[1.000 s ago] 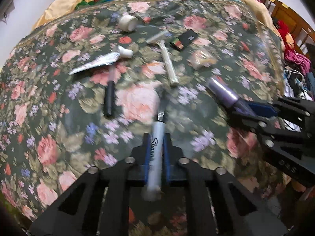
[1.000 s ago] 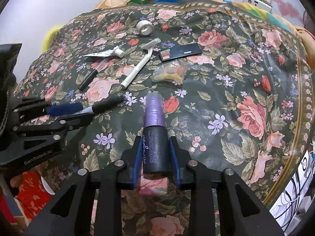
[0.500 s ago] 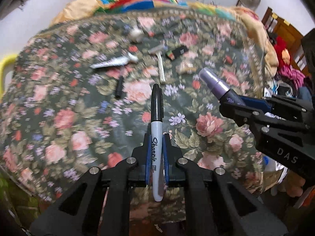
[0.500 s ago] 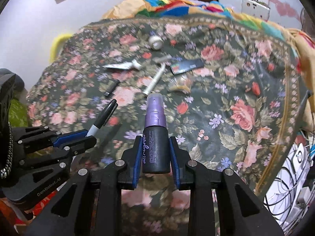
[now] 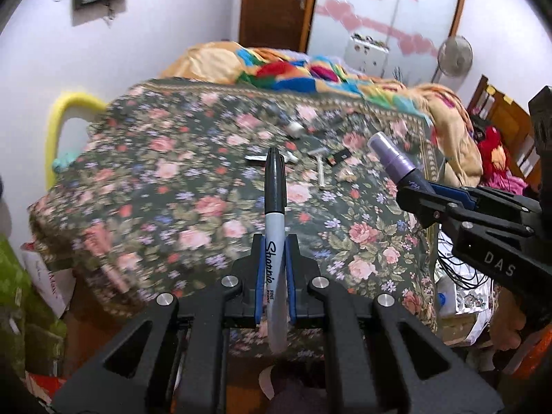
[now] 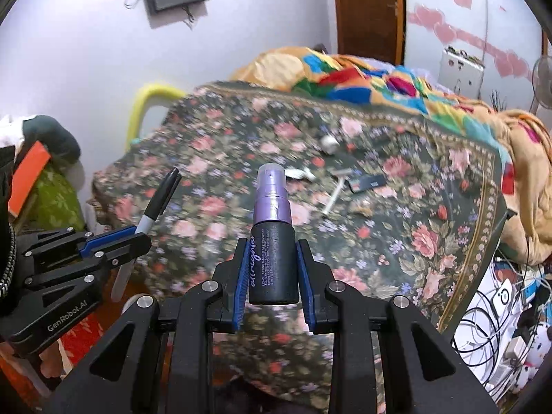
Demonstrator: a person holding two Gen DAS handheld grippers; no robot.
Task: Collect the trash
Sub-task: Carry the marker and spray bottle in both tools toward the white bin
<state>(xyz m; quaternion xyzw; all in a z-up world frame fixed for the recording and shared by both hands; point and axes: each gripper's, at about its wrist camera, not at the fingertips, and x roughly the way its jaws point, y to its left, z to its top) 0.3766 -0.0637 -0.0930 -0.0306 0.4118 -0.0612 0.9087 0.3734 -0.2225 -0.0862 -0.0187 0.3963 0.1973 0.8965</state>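
My left gripper (image 5: 275, 241) is shut on a black-capped Sharpie marker (image 5: 275, 203), held upright off the near edge of the bed; it also shows in the right wrist view (image 6: 157, 203). My right gripper (image 6: 272, 245) is shut on a small black and purple spray bottle (image 6: 272, 241), which also shows in the left wrist view (image 5: 393, 160). Both are well back from the floral bedspread (image 5: 193, 179). On it lie a white razor (image 5: 321, 169), a squeezed tube (image 5: 262, 158), a roll of tape (image 5: 296, 129), a black card (image 5: 339, 157) and a clear wrapper (image 6: 362, 207).
A colourful quilt (image 5: 303, 72) is bunched at the head of the bed. A yellow bar (image 5: 58, 117) stands at the bed's left. Cables and clutter (image 6: 500, 307) lie on the floor to the right. A green bag (image 5: 20, 296) sits at the left.
Both grippers have pulled back and up from the bedspread, each holding its item. The bed looks much farther off and the walls and door have come into view.
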